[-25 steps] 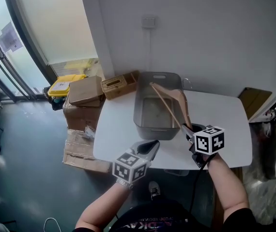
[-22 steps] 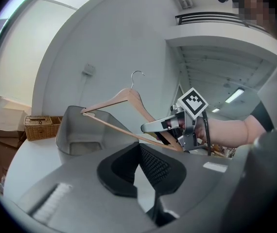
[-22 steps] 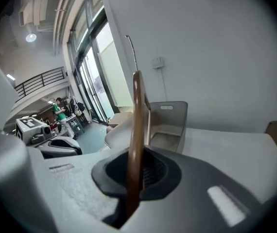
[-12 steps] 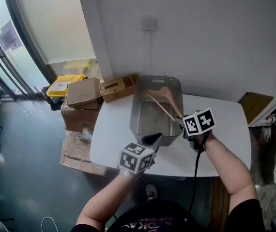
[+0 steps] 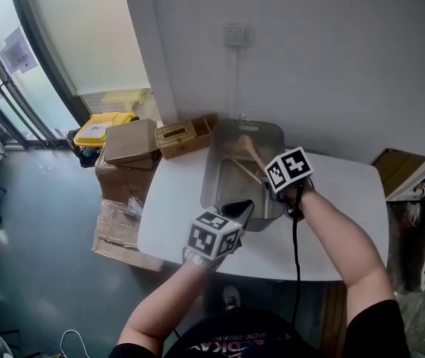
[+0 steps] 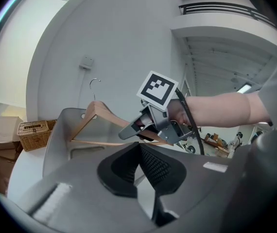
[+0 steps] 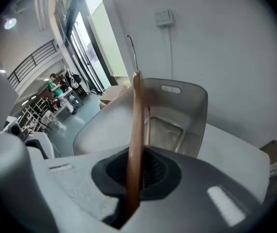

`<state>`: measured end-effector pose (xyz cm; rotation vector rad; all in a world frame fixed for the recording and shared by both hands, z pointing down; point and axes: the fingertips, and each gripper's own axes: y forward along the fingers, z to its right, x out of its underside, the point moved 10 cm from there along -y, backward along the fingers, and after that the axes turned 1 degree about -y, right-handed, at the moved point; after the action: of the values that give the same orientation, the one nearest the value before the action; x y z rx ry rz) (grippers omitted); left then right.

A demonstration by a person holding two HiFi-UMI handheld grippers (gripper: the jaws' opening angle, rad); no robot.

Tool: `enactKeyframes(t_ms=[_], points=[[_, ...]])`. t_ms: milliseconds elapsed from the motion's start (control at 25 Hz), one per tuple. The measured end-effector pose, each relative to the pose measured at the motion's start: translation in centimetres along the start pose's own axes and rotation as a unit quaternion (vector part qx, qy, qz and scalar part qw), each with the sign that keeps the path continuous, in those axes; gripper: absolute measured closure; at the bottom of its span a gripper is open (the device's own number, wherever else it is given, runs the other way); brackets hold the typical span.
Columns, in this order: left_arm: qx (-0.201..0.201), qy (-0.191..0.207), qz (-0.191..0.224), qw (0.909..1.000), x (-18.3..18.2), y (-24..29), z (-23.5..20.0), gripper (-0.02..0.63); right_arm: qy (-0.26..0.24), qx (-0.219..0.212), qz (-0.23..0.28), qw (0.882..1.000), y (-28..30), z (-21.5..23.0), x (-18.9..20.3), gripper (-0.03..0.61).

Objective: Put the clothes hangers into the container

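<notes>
Pinching light, stiff hanger's point(image 7: 136, 125) arm tip with right gripper point(image 7: 141, 171) at container's point(image 5: 214, 162) 4 o'clock, left gripper point(image 6: 141, 164) closed empty.

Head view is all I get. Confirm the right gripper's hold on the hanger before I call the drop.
Observer: The right gripper view shows the right gripper shut on the hanger. The wooden bar runs straight between its jaws.
Operator: Give me the hanger's attitude.
Observer: In the left gripper view it stands upright at the container, peak up and rising above the far rim.
Operator: Report the left gripper.
Observer: The left gripper carries nothing, and its jaws are together.
</notes>
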<state>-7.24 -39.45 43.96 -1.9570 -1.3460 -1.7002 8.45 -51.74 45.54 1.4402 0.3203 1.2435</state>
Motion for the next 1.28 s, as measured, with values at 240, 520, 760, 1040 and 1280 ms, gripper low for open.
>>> enactKeyframes(t_ms=[240, 520, 760, 1040, 1280], points=[[0.001, -0.008, -0.003, 1.0, 0.3, 0.5, -0.7, 0.607, -0.014, 0.01, -0.047, 0.999, 2.6, 0.0, -1.2, 0.572], [-0.001, -0.017, -0.006, 0.9998, 0.8, 0.2, -1.5, 0.607, -0.024, 0.015, -0.066, 0.997, 4.8, -0.2, -1.8, 0.572], [-0.009, -0.023, -0.009, 0.9997, 1.5, -0.5, -2.3, 0.608, -0.004, -0.001, -0.065, 0.998, 5.4, 0.6, -2.0, 0.568], [-0.007, -0.022, -0.011, 0.9997, 1.7, -0.6, -2.4, 0.608, 0.001, -0.009, -0.061, 0.998, 5.6, 0.5, -2.0, 0.549], [-0.008, -0.02, -0.012, 0.9997, 1.9, -0.9, -2.0, 0.607, -0.012, -0.009, -0.057, 0.998, 5.7, -0.2, -1.9, 0.52]])
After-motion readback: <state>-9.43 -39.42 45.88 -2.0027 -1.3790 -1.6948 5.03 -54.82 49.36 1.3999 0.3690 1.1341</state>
